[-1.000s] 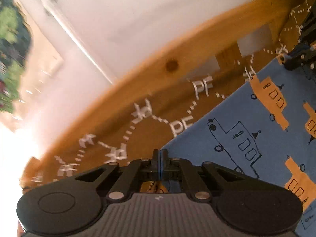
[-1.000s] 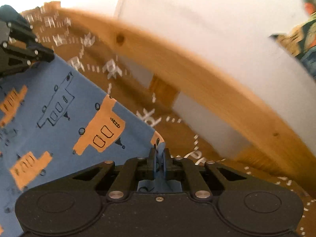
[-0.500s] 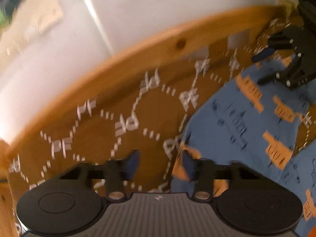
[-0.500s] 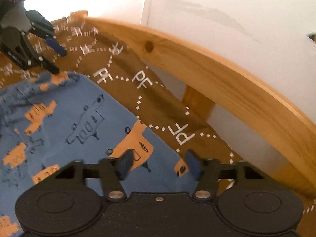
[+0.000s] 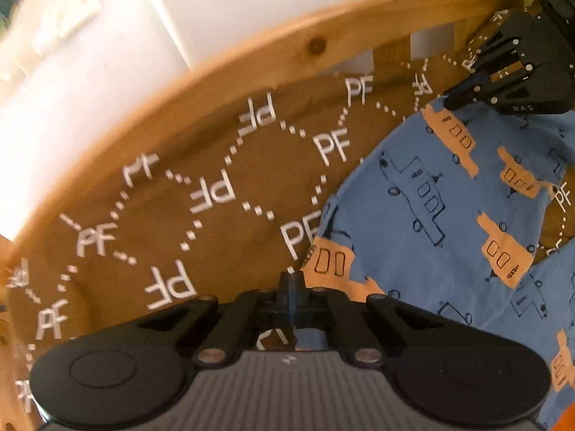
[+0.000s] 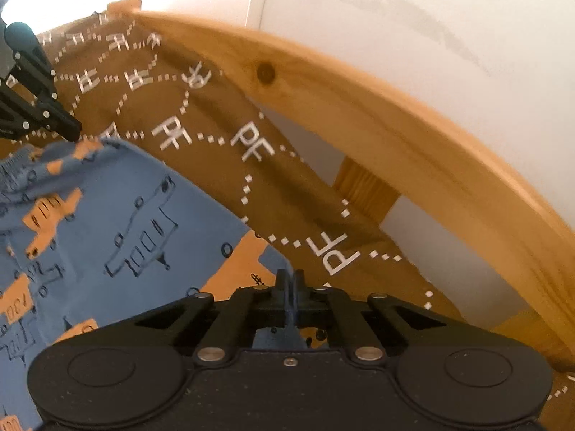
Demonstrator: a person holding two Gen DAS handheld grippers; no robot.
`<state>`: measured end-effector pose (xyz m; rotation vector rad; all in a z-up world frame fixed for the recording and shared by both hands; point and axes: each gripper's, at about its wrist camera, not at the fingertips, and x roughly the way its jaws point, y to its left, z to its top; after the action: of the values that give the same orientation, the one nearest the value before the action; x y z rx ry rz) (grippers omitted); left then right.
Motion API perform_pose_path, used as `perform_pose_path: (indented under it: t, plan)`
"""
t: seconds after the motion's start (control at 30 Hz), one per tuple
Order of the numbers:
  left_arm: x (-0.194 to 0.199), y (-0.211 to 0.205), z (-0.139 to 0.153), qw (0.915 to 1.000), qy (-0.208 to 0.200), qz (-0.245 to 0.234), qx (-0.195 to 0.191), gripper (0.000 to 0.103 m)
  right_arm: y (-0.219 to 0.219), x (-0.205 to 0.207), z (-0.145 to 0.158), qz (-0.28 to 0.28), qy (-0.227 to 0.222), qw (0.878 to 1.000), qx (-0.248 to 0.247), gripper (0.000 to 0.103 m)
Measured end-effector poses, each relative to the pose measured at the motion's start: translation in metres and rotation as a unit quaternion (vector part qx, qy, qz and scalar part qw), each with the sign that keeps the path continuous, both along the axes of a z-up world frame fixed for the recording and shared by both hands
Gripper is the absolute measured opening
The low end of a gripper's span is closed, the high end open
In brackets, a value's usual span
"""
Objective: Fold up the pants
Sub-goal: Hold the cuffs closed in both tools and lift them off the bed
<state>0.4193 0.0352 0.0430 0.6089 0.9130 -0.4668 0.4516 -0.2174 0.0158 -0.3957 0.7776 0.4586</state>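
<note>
The pants (image 5: 449,194), blue with orange and outlined vehicle prints, lie spread on a bed covered by a brown sheet (image 5: 215,215) printed with white "PF" letters and dotted lines. A curved wooden bed rail (image 5: 316,43) borders the sheet's far edge, carried on short wooden posts (image 6: 366,186); white wall (image 6: 431,18) fills the background behind it, and a pale framed panel (image 5: 54,7) is blurred at upper left of the left wrist view.

Left tool (image 5: 289,283): fingers pressed together. Its tip sits at the pants' near corner, just beside an orange print, but whether cloth is pinched between the fingers cannot be told. In the right wrist view this tool's tip (image 6: 73,133) meets the pants' far corner, where the fabric is bunched.

Right tool (image 6: 289,280): fingers drawn together at the pants' edge, with blue cloth visible directly beneath the fingertips; the grip itself is hidden. In the left wrist view, its tip (image 5: 451,102) touches the pants' upper corner.
</note>
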Motion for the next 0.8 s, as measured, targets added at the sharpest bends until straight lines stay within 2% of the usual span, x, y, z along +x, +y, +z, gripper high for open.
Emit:
perform_pose_path:
  t: [0.17, 0.2, 0.23, 0.3, 0.37, 0.43, 0.53, 0.63, 0.7, 0.8]
  plan:
    - [-0.013, 0.002, 0.012, 0.9994, -0.023, -0.022, -0.014, 0.000, -0.007, -0.022, 0.022, 0.000, -0.032, 0.999, 0.017, 0.000]
    - [-0.015, 0.000, 0.013, 0.9990, -0.033, -0.028, -0.013, 0.008, -0.006, -0.023, 0.024, 0.001, -0.032, 0.999, 0.013, 0.000]
    - [-0.015, -0.002, 0.012, 0.9988, -0.037, -0.028, -0.011, 0.032, -0.004, -0.024, 0.025, 0.002, -0.033, 0.999, 0.008, 0.000]
    - [-0.010, -0.004, 0.008, 0.9986, -0.043, -0.021, -0.021, 0.065, 0.000, -0.027, 0.026, 0.007, -0.035, 0.999, -0.006, 0.000]
    - [-0.002, -0.009, -0.004, 0.9988, -0.039, -0.024, -0.019, 0.061, 0.002, -0.029, 0.024, 0.015, -0.036, 0.999, -0.017, 0.000]
    - [0.007, -0.012, -0.018, 0.9994, -0.028, -0.021, -0.006, 0.043, 0.003, -0.030, 0.023, 0.018, -0.037, 0.999, -0.019, 0.000]
    - [0.022, -0.009, -0.031, 0.9998, -0.005, -0.018, -0.002, 0.035, -0.003, -0.028, 0.018, 0.016, -0.039, 0.999, -0.018, 0.000]
    - [0.031, -0.004, -0.031, 0.9996, 0.012, -0.018, -0.020, 0.033, -0.007, -0.025, 0.008, 0.013, -0.034, 0.999, -0.014, 0.000]
    - [0.032, -0.006, -0.031, 0.9982, 0.041, -0.036, -0.025, 0.033, -0.009, -0.023, 0.003, 0.011, -0.029, 0.999, -0.014, 0.000]
    - [0.027, -0.014, -0.037, 0.9960, 0.062, -0.064, -0.013, 0.041, -0.010, -0.021, -0.004, 0.006, -0.028, 1.000, -0.009, 0.000]
